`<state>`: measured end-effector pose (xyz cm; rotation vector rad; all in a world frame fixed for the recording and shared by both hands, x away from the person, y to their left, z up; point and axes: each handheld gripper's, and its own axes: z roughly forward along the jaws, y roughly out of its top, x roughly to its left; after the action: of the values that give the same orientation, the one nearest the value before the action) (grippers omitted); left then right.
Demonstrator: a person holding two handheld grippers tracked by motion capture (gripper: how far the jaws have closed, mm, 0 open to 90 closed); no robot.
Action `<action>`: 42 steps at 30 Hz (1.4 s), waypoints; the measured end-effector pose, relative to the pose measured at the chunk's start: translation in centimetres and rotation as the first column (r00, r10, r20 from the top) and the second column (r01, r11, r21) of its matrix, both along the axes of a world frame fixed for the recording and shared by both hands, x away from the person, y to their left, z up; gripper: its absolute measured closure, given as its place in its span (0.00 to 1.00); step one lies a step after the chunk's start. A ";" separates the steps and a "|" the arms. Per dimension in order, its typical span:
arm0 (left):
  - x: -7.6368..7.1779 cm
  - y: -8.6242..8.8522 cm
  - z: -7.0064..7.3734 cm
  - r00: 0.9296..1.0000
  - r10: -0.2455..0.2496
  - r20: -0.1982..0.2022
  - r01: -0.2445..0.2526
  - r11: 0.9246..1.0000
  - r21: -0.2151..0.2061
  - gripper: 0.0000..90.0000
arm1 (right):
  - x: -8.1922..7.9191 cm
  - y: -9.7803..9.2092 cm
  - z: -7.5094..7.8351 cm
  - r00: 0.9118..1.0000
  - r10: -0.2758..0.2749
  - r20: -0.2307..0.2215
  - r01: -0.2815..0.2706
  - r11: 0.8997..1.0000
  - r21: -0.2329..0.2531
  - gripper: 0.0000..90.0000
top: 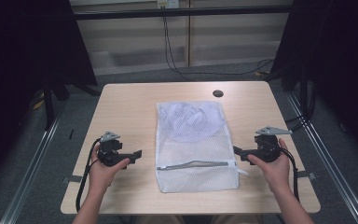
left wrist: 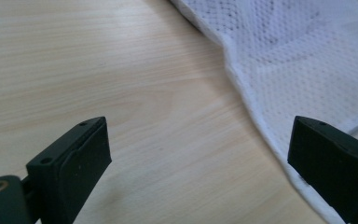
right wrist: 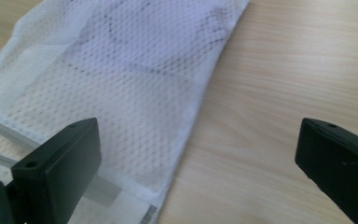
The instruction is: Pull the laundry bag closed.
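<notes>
A white mesh bag (top: 196, 144) lies flat in the middle of the table (top: 130, 107), its long side running from 12 to 6 o'clock. Something pale and rounded shows through the mesh in its far half. A zip (top: 196, 164) crosses the bag near its 6 o'clock end, partly open, with its pull at the 3 o'clock edge.

The left gripper (top: 137, 154) sits at the bag's 9 o'clock side, held in the person's left hand (top: 106, 167), jaws pointing towards the bag but apart from it. In the left gripper view its jaws stand wide apart with nothing between them but bare wood; the bag's edge (left wrist: 279, 79) runs past the right-hand jaw.

The right gripper (top: 237, 150) is at the bag's 3 o'clock side, held in the right hand (top: 274, 169), its tip just beside the bag's edge near the zip's end. In the right gripper view its jaws are also spread wide and hold nothing; the bag (right wrist: 121, 74) lies under and beyond the left-hand jaw, bare table under the other.

A small dark round hole (top: 218, 93) sits in the table at about 1 o'clock from the bag. Cables (top: 172, 51) trail over the floor beyond the table.
</notes>
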<state>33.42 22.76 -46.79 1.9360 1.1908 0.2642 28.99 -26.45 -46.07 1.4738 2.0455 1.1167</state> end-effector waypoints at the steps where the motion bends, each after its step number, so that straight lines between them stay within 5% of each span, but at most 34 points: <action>1: 0.0 0.0 0.0 1.000 0.000 0.000 0.000 1.000 0.000 0.06 | 0.0 0.0 0.0 1.000 0.000 0.000 0.000 1.000 0.000 0.00; 6: -0.3 -0.1 0.3 0.999 -0.028 -0.045 0.026 0.999 -0.047 0.05 | -0.1 2.2 0.3 0.998 0.066 -0.020 -0.065 0.998 0.015 0.03; 13: -0.7 -0.1 0.4 0.998 -0.046 -0.050 0.044 0.997 -0.057 0.05 | 0.4 5.2 0.4 0.991 0.127 -0.033 -0.126 0.992 0.029 0.04; 42: -0.9 0.0 0.7 0.996 -0.069 -0.057 0.064 0.995 -0.078 0.05 | 1.3 11.9 0.1 0.967 0.235 -0.098 -0.234 0.972 0.029 0.06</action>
<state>32.50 22.71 -46.09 1.9247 1.1558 0.1251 30.26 -14.59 -45.97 1.3469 2.3351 1.1717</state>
